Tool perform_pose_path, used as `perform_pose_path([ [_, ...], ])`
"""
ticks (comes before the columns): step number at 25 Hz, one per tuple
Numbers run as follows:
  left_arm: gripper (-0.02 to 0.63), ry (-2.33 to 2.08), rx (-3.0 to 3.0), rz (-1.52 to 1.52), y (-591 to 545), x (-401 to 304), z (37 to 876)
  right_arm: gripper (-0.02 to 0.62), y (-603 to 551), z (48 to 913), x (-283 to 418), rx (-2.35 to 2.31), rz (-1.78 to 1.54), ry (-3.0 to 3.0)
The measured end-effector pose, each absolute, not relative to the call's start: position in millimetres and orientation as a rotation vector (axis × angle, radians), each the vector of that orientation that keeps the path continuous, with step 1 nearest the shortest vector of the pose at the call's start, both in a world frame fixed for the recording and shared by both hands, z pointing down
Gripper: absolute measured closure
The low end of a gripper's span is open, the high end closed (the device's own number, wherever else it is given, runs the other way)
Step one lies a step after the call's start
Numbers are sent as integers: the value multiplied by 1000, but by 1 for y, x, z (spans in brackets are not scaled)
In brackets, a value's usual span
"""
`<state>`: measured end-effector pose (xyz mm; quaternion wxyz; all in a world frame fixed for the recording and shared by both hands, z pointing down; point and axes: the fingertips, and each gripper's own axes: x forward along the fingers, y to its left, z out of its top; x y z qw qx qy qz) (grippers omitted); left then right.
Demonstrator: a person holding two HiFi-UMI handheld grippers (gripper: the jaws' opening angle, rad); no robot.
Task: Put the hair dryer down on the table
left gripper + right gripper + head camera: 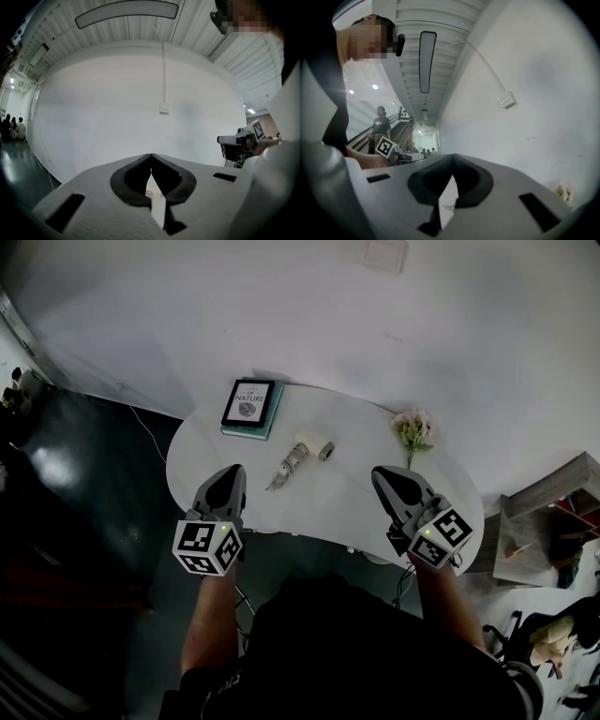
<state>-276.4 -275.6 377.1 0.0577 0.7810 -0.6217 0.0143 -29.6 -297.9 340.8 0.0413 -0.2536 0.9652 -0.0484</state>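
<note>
Person stands at the near edge of the white desk (pixel 347 507), both bare forearms stretched forward, one on each side of the body.

Left hand-held gripper (pixel 232 472) hangs over the near left edge of the desk, nose pointing at the far edge. Its jaws are closed tip to tip with nothing between them. Right hand-held gripper (pixel 382 474) hangs over the near right edge, angled slightly inward, also closed and empty. Both are level with each other and well apart. Each gripper view looks mostly at the white wall (pixel 117 108), with a sliver of desk showing through the gap under the closed tips.

Hair dryer (pixel 289 465) lies flat on the desk near the middle, between the two grippers and further out, touched by neither. Small grey cylinder (pixel 325 451) sits just beside it towards the far right.

Book (pixel 249 405) lies at the far left edge. Flowers (pixel 412 427) lie at the far right edge.
</note>
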Motion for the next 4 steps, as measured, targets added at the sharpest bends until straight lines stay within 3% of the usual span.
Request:
perform_pose_path([
  [4,597,-1878,2372,51,-277,-273,380,592,-300,339,-30,-766,-144,2947],
])
